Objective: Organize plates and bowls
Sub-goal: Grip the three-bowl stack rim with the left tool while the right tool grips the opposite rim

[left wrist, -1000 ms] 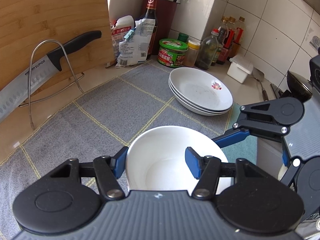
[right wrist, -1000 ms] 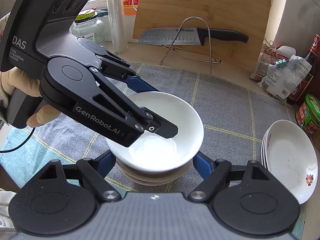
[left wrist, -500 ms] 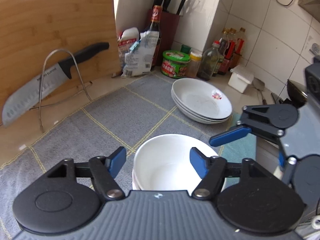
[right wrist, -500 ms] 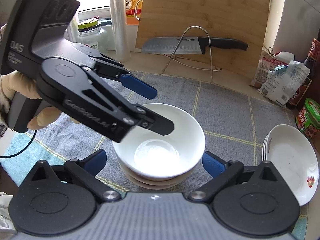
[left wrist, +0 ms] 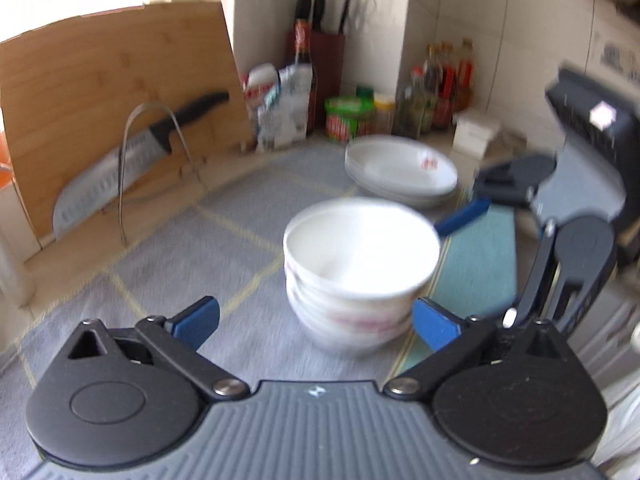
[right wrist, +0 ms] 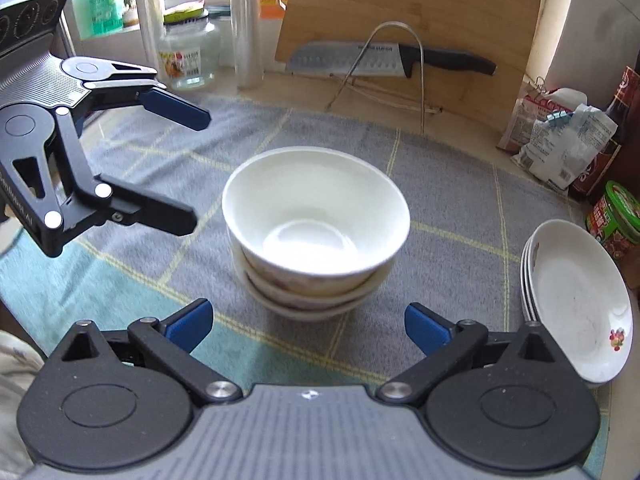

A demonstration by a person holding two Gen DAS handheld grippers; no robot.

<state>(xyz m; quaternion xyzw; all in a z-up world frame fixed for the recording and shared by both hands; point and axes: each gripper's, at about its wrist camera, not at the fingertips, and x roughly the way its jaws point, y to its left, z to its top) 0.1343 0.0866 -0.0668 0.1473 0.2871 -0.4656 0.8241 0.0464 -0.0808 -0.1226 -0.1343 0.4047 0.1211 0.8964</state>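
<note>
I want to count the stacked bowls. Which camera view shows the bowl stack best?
The right wrist view: the bowl stack is sharp there, centred, with the separate rims visible down its side. The left wrist view shows the same stack more from the side, but motion blur smears the rims.

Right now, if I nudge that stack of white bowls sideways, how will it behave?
The stack of bowls looks glazed ceramic, so probably rigid, breakable and slick against itself. The upper bowls would likely slide or tilt before the bottom one moves. Its foot is narrow and rests on the grey mat, which probably grips it, so a high push may tip it.
</note>
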